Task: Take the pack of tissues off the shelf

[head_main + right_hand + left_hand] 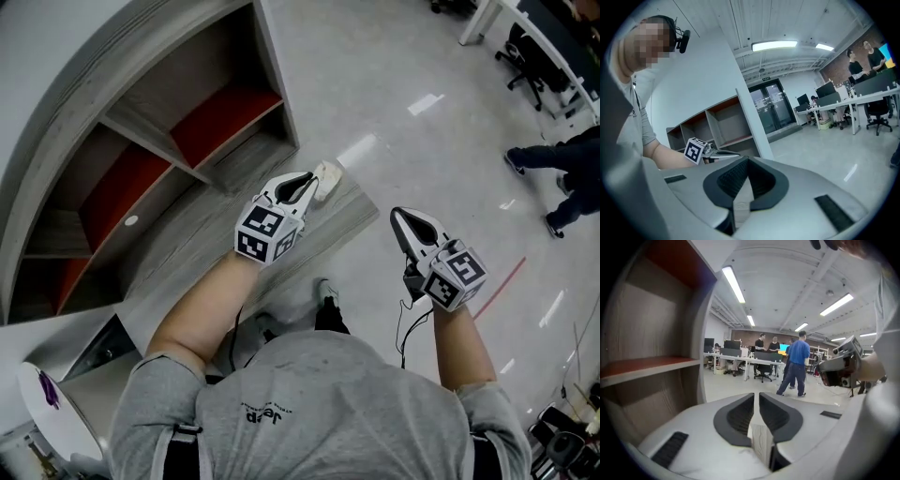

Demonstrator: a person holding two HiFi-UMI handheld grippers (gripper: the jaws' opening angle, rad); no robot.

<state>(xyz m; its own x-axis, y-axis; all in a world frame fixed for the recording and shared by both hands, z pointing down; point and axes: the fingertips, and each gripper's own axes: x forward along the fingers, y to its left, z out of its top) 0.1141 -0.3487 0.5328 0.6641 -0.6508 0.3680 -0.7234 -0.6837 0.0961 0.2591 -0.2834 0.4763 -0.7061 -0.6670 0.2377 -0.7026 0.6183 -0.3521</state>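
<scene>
**Q:** Where's the pack?

**A:** The big curved shelf unit [141,141] is on my left, and its wood-grain ledge [211,258] runs out under my hands. The pack of tissues [328,174] sits at the ledge's far corner, not in any compartment.

**Q:** Which gripper's nearer?

**A:** My left gripper [306,184]. The pack is just past its tips, dead ahead and probably lower. Its jaws are a slit apart with nothing between them. My right gripper [401,217] is well off to the right, jaws pressed together and empty. The pack is too small to tell its long axis.
</scene>
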